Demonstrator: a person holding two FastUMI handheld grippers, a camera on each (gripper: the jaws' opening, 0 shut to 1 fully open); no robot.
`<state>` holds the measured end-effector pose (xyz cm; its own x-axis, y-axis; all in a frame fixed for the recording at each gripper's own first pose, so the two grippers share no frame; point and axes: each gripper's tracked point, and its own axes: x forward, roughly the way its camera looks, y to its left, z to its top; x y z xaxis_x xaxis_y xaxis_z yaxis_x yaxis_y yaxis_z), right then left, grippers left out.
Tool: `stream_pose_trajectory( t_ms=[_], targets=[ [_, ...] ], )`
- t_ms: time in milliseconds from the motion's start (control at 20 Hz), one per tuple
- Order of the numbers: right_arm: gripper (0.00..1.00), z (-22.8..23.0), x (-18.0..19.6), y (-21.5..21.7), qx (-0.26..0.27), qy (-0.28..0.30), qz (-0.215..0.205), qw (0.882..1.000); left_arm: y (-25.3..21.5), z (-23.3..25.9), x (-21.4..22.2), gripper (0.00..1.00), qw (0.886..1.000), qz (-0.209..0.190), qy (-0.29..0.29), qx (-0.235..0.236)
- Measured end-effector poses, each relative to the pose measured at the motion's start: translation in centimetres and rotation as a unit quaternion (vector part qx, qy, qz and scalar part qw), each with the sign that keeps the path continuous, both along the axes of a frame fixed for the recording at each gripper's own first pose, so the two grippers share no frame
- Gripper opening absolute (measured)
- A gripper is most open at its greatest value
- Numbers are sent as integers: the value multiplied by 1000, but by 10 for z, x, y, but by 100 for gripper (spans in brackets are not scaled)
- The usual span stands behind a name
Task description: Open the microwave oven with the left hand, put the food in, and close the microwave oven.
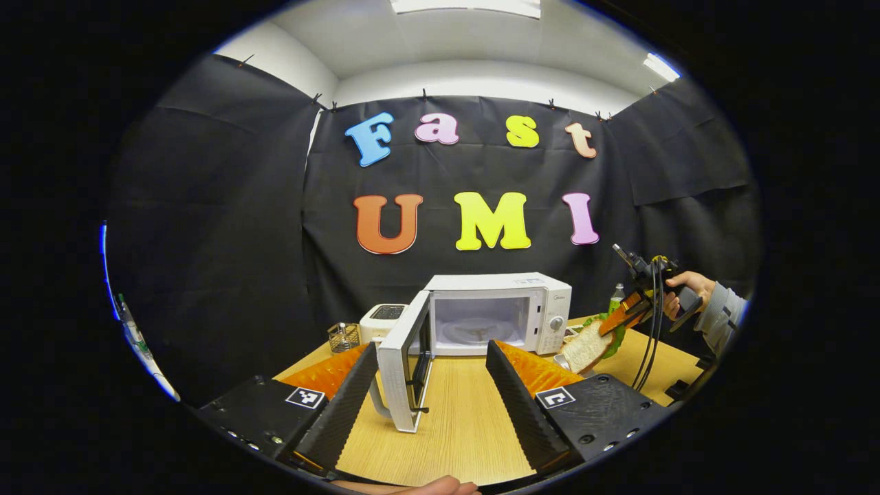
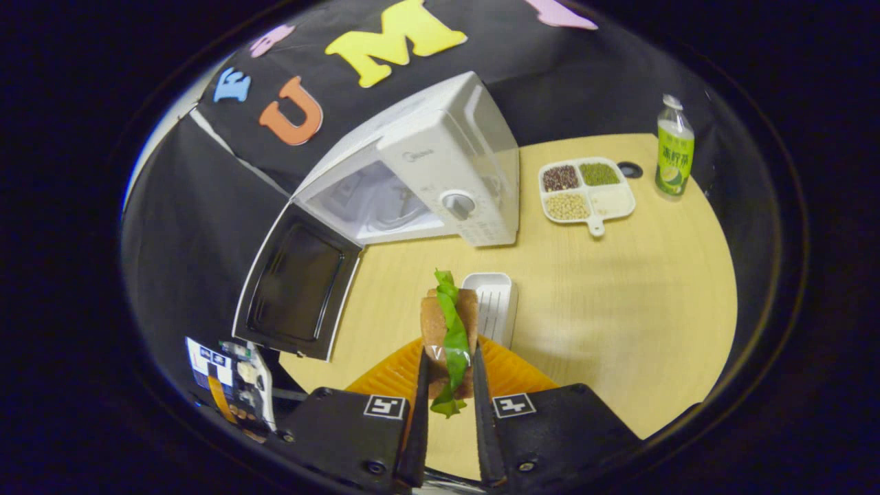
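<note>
A white microwave [image 1: 495, 313] stands at the back of the wooden table with its door [image 1: 404, 361] swung wide open; the glass plate shows inside. My left gripper [image 1: 433, 371] is open just in front of it, the door edge between its fingers without contact. Off to the right, a hand holds my right gripper [image 1: 629, 313], shut on a sandwich [image 1: 588, 346] with lettuce, lifted above the table. In the right gripper view the sandwich [image 2: 450, 333] stands edge-up between my right gripper's [image 2: 448, 378] fingers, with the microwave [image 2: 426, 172] and its open door [image 2: 295, 282] beyond.
A small white dish [image 2: 493, 302] lies just past the sandwich. A divided tray of beans [image 2: 586, 189] and a green bottle [image 2: 674, 148] sit right of the microwave. A white toaster [image 1: 381, 320] and a wire holder [image 1: 344, 337] stand to its left.
</note>
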<state>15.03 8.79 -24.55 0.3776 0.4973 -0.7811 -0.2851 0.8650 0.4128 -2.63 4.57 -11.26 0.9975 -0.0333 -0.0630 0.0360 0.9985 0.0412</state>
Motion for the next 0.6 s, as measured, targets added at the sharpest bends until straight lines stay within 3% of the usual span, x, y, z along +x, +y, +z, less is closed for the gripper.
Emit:
stream_pose_trajectory(
  t_ms=[50, 100, 150, 200, 300, 450, 600],
  targets=[
    [33, 6, -11, 8, -13, -21, 9, 1000, 3, -3, -2, 84, 1000, -1, 1, -7],
    [33, 11, -23, 17, -21, -38, 20, 999, 4, -5, -4, 95, 1000, -4, 5, -15],
    [33, 15, -35, 28, -26, -53, 27, 998, 5, -8, -7, 84, 1000, -7, 10, -21],
    [33, 20, -45, 38, -30, -69, 35, 997, 6, -10, -8, 95, 1000, -9, 12, -24],
    [33, 28, -56, 57, -40, -117, 37, 992, 15, -10, -12, 95, 1000, -4, 4, -20],
    [33, 42, -61, 84, -55, -213, 36, 975, 24, -20, -20, 95, 1000, 5, 5, -26],
    [33, 47, -63, 110, -97, -296, 33, 950, 32, -19, -28, 95, 999, 8, 4, -34]
  ],
)
